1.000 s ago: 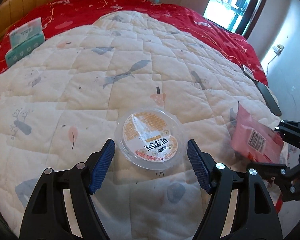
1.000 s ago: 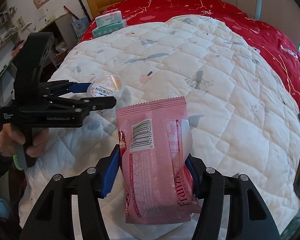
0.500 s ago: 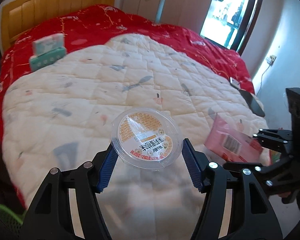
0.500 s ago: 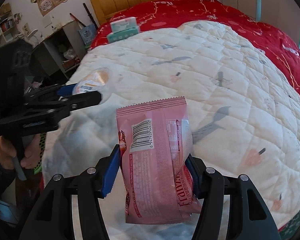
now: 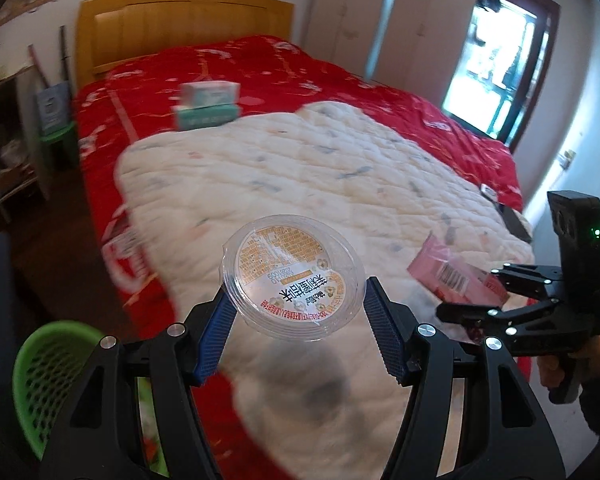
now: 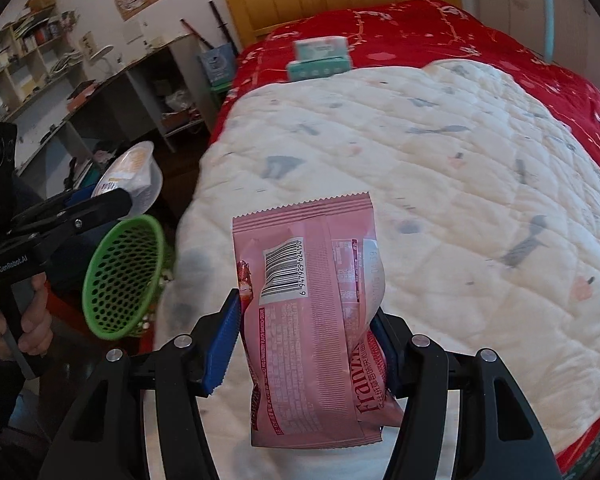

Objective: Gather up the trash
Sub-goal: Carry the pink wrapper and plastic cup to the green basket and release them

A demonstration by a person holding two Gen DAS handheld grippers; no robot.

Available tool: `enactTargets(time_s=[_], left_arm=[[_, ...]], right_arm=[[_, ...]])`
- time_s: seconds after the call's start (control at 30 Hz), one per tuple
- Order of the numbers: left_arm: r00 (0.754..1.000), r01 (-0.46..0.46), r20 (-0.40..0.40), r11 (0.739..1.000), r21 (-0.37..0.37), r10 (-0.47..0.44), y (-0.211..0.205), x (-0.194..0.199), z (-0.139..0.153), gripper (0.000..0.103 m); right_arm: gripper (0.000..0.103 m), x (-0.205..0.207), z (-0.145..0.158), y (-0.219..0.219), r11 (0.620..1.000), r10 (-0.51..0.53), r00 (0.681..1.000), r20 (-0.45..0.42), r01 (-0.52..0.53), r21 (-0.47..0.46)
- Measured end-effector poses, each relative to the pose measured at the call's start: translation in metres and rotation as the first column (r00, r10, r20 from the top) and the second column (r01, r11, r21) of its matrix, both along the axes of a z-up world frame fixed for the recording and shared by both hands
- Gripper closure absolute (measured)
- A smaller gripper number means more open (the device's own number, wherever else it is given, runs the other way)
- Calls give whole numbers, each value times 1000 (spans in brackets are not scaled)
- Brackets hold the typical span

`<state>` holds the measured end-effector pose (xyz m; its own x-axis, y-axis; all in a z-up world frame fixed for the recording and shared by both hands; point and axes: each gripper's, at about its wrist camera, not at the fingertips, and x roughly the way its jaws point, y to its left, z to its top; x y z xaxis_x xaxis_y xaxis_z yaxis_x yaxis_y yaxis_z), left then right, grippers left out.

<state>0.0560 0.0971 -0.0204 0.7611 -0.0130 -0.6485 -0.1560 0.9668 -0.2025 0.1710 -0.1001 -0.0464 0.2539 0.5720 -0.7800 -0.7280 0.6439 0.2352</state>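
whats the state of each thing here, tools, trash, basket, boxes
left tool: shut on the clear plastic cup, held off the bed
right tool: shut on the pink snack wrapper, upright, crumpled
green basket: on the floor beside the bed, tilted, mouth open
tissue boxes: stacked on the red blanket

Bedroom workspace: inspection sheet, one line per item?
Surface: white quilt over red bedspread.
Job's things: clear plastic cup and pink snack wrapper both held; green mesh bin beside the bed.
Clutter: tissue packs near the headboard.
Grippers: left gripper shut on cup; right gripper shut on wrapper.
Cables: nothing seen.
Surroundings: wooden headboard, shelves, window.
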Motion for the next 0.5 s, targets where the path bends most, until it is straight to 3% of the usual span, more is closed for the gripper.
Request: enactTargets(time_s=[0.27,0.5], left_arm=[[990,-143,-14,989,-35,143,51,-70,-9,40],[959,-283,-48,958,-50,280,96,-123,-27,40]], right_arm=[[46,-45,5,45,997,72,997,7,-72,4],[46,-74,9,83,990,140,990,10,-140,3]])
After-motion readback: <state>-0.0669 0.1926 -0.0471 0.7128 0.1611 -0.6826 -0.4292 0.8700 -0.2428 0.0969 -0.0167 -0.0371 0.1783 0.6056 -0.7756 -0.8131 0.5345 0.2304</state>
